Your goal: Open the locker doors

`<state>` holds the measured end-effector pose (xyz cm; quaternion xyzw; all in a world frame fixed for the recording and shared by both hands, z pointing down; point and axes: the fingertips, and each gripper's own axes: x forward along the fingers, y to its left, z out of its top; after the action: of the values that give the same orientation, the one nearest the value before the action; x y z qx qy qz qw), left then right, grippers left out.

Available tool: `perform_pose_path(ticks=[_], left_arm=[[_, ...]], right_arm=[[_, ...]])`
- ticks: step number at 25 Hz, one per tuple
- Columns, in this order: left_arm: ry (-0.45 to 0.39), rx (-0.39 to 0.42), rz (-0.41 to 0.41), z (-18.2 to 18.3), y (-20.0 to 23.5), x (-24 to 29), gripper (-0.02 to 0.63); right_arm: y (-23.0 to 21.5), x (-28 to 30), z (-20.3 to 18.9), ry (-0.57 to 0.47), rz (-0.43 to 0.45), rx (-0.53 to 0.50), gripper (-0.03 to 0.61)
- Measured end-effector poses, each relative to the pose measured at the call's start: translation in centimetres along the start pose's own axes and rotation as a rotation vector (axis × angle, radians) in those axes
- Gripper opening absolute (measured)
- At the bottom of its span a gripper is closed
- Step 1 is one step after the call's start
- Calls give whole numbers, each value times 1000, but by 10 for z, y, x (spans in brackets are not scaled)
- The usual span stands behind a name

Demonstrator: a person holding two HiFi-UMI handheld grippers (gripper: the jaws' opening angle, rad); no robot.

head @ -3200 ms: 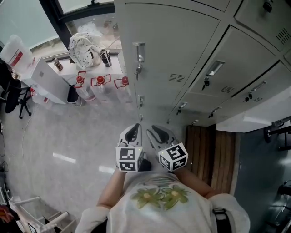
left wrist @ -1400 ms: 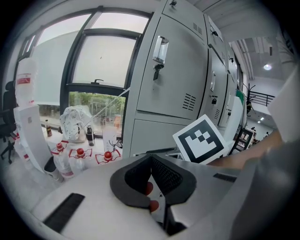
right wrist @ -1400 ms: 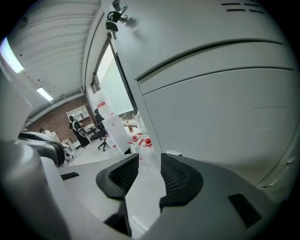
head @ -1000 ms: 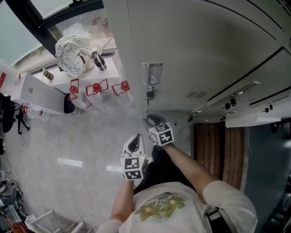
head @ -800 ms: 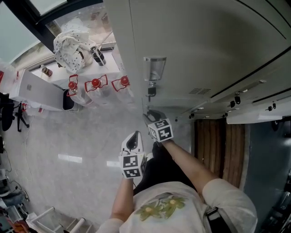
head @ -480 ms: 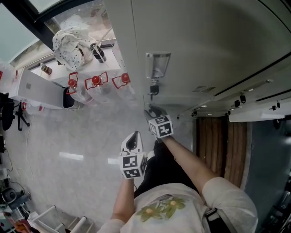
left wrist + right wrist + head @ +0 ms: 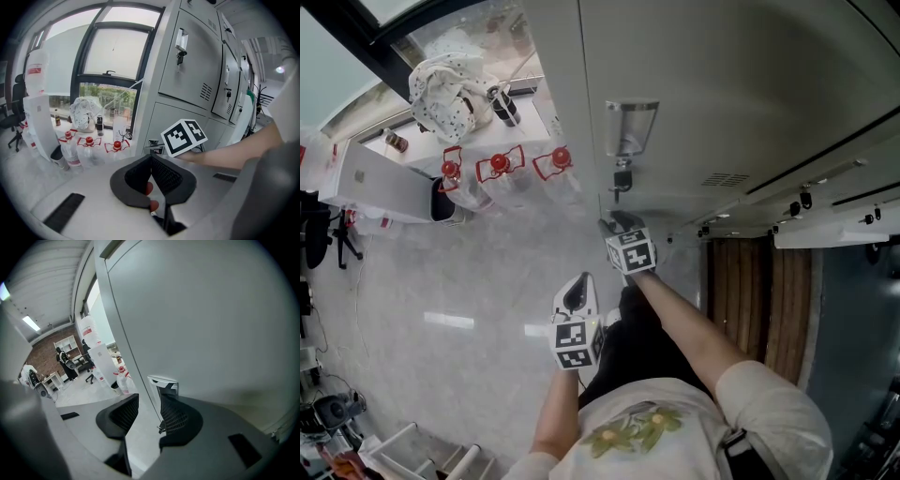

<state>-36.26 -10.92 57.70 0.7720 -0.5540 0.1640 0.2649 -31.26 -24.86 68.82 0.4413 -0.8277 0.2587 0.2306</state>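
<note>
Right tongs [image 7: 149, 401] wide at the locker door [image 7: 211, 324] edge

Nearest, the left tongs [image 7: 575, 292] hang pinched together, empty, over open floor [image 7: 422, 300]. Ahead, the right tongs gape, and the closed door's upright edge runs between the jaws, untouched, its tall handle [image 7: 164, 382] just by the right jaw. Beyond, 3 bottles [image 7: 500, 173] crowd the locker's side.

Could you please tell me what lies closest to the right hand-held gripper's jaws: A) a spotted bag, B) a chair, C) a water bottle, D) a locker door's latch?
D: the metal latch sits at the edge of the locker door, just past the open jaws of the right hand-held gripper.
</note>
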Motion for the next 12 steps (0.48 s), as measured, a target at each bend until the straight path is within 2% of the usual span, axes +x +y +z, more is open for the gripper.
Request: perform_pose_path(ticks=[6, 12], left_arm=[[5, -5, 1, -5, 1, -4, 31], [10, -14, 6, -11, 2, -10, 31]], right_arm=[[1, 3, -2, -3, -6, 41, 140], [4, -3, -10, 14, -55, 7, 140]])
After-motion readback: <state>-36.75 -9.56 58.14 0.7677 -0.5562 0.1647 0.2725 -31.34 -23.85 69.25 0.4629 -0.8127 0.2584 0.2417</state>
